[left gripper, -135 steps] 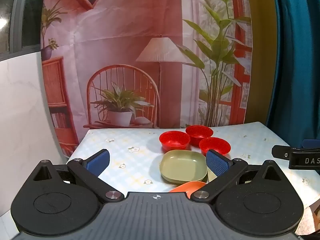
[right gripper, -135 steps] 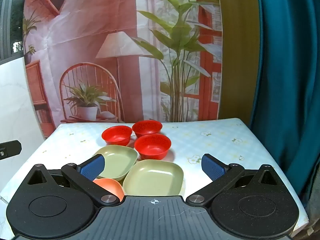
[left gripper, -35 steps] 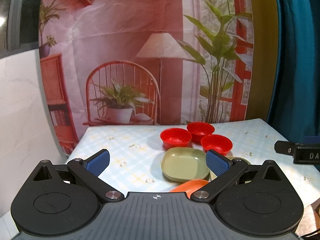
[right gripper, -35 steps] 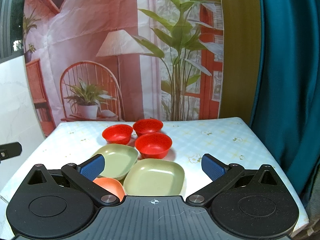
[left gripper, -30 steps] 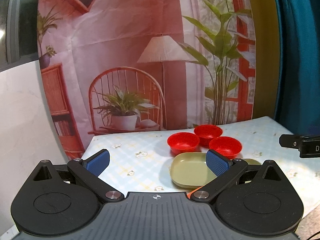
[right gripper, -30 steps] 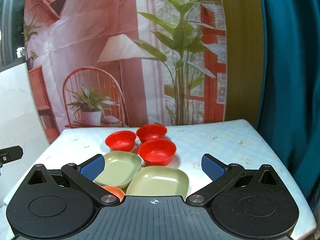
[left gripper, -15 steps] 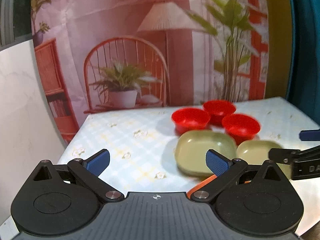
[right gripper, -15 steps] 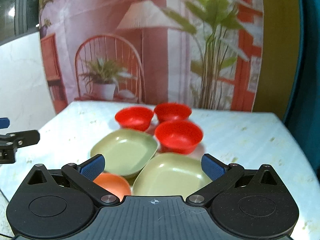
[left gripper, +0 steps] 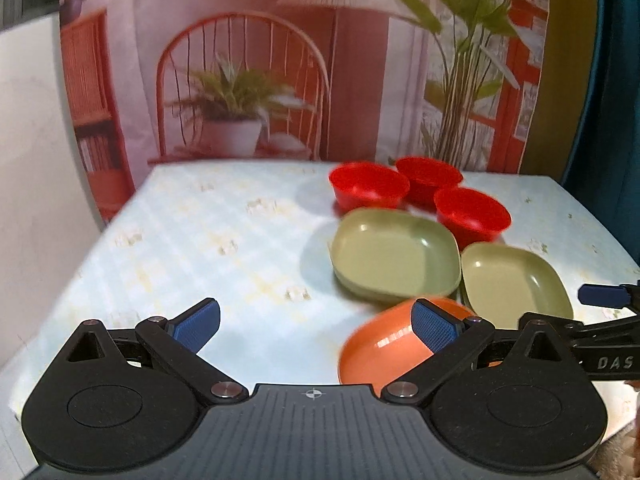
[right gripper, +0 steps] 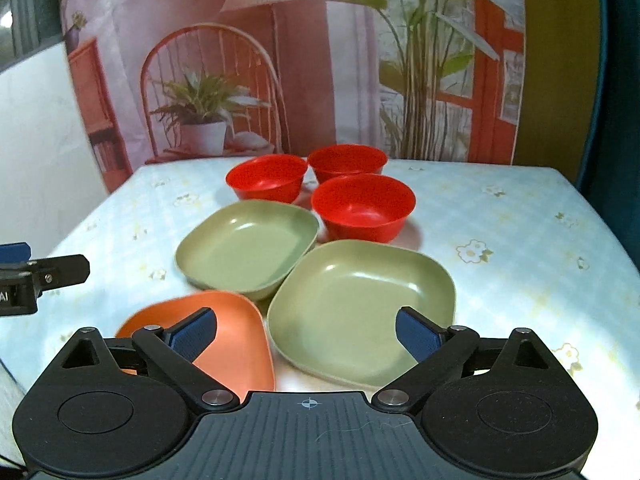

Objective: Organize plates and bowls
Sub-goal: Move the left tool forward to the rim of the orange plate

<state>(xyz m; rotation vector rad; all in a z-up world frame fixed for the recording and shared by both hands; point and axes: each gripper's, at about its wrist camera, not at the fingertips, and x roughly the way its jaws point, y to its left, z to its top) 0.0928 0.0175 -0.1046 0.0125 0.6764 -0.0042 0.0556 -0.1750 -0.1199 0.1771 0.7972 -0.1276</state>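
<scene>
Three red bowls (right gripper: 362, 206) stand together at the back of the table, also in the left wrist view (left gripper: 368, 190). Two green square plates (right gripper: 360, 304) (right gripper: 248, 250) lie in front of them, and an orange plate (right gripper: 236, 340) lies nearest. My right gripper (right gripper: 306, 334) is open and empty, hovering over the near green plate and the orange plate. My left gripper (left gripper: 314, 324) is open and empty, left of the dishes, its right finger over the orange plate (left gripper: 380, 350). Each gripper shows at the edge of the other's view.
The table (right gripper: 520, 240) has a pale blue floral cloth. A printed backdrop (right gripper: 280, 60) with a chair, lamp and plants hangs behind it. A teal curtain (right gripper: 620, 80) hangs at the right, a white wall at the left.
Both grippers have moved forward and lower toward the dishes, which now look larger and nearer. Both stay open. The dishes have not moved.
</scene>
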